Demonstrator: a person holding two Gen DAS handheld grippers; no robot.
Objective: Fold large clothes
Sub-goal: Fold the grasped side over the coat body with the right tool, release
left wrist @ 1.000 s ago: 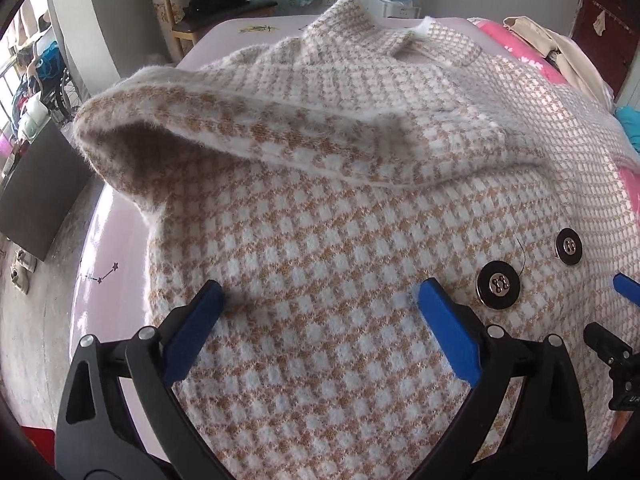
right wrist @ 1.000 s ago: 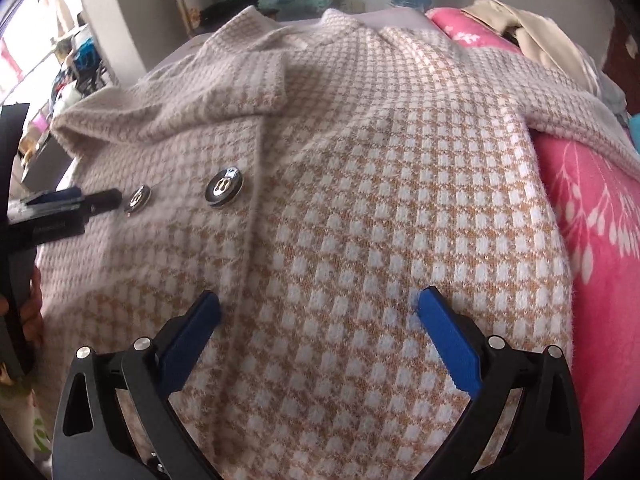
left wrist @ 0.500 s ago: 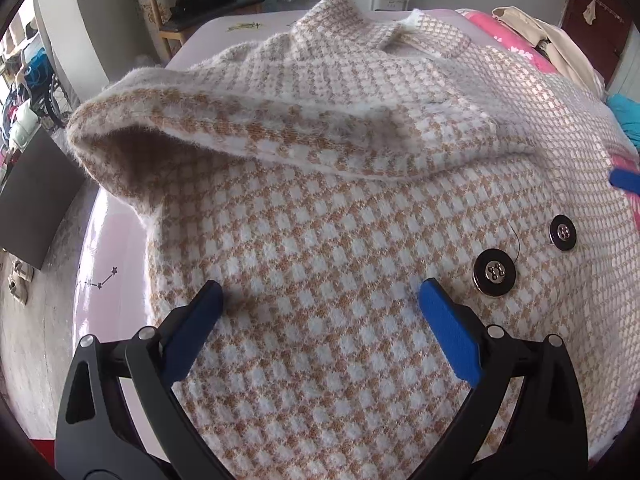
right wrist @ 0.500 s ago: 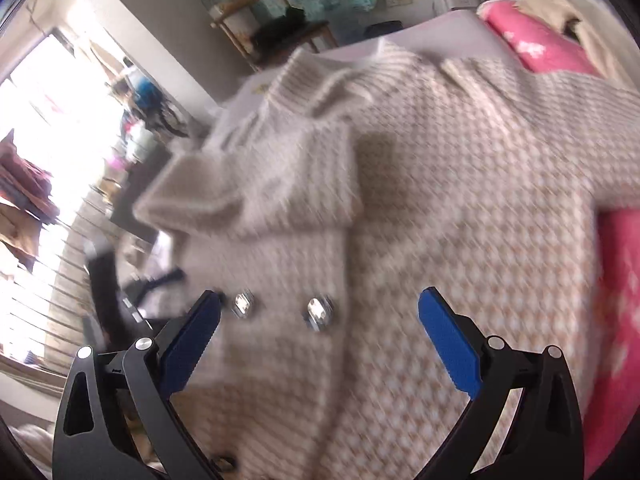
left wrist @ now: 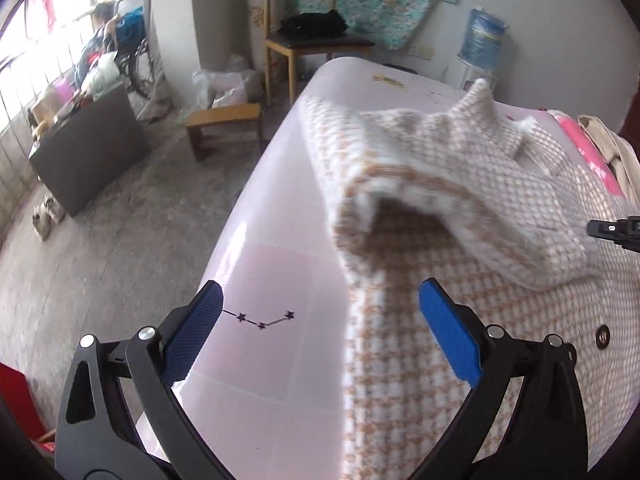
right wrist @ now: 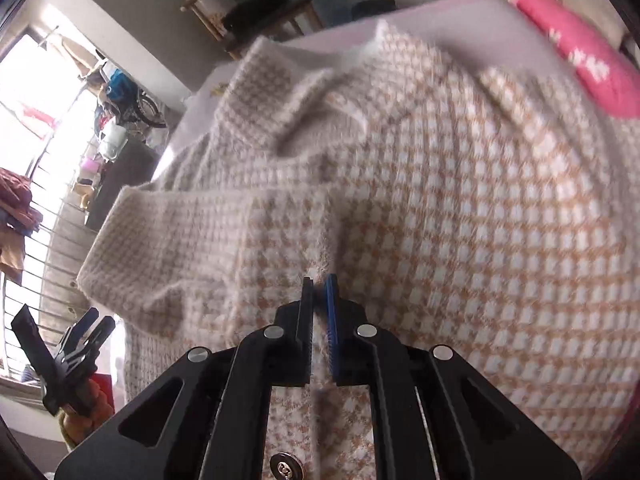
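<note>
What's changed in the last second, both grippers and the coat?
The right gripper went from open over the coat to shut on a pinch of its front. The left gripper swung left, now half over the bare pink bed, still open. The coat stays spread, sleeve folded across.

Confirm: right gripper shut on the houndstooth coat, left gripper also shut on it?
Not quite. The left gripper is open, one finger over the pink sheet, per the left wrist view. The right gripper is shut on the houndstooth coat.

Window glare left, slight motion blur
</note>
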